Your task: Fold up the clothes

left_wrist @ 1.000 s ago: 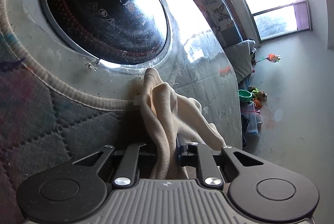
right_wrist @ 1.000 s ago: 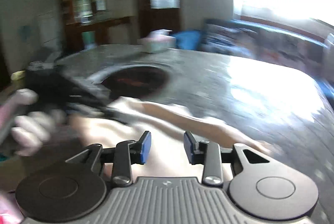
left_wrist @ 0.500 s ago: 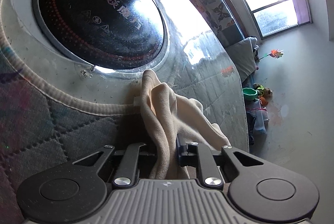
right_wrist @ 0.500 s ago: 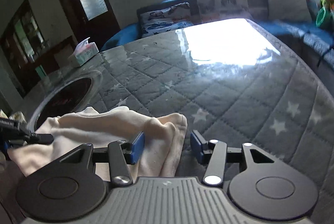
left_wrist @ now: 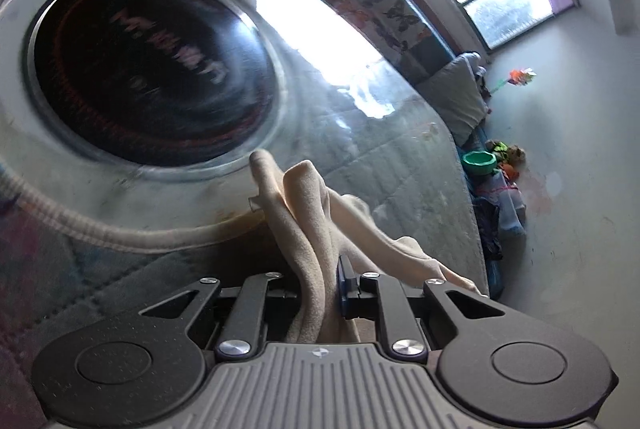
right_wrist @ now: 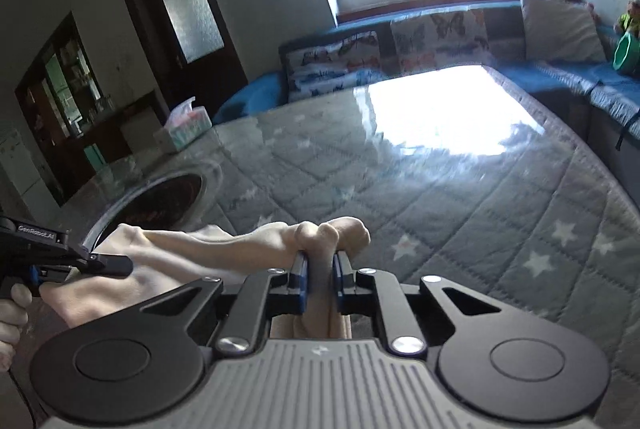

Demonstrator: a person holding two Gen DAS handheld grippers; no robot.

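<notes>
A cream cloth garment lies bunched over the quilted grey table cover. My right gripper is shut on one bunched end of it, with folds bulging above the blue pads. My left gripper is shut on the other end of the cream garment, which stands up in folds between its fingers. The left gripper also shows at the left edge of the right wrist view, clamped on the cloth, with the person's hand behind it.
A round black induction cooktop is set into the table just beyond the cloth. A tissue box stands at the table's far edge. A blue sofa with butterfly cushions runs under the window. A green bowl and toys lie beside the table.
My right gripper has closed on the garment's end, which lay loose between its open fingers half a second ago. My left gripper keeps its grip and has shifted slightly.
</notes>
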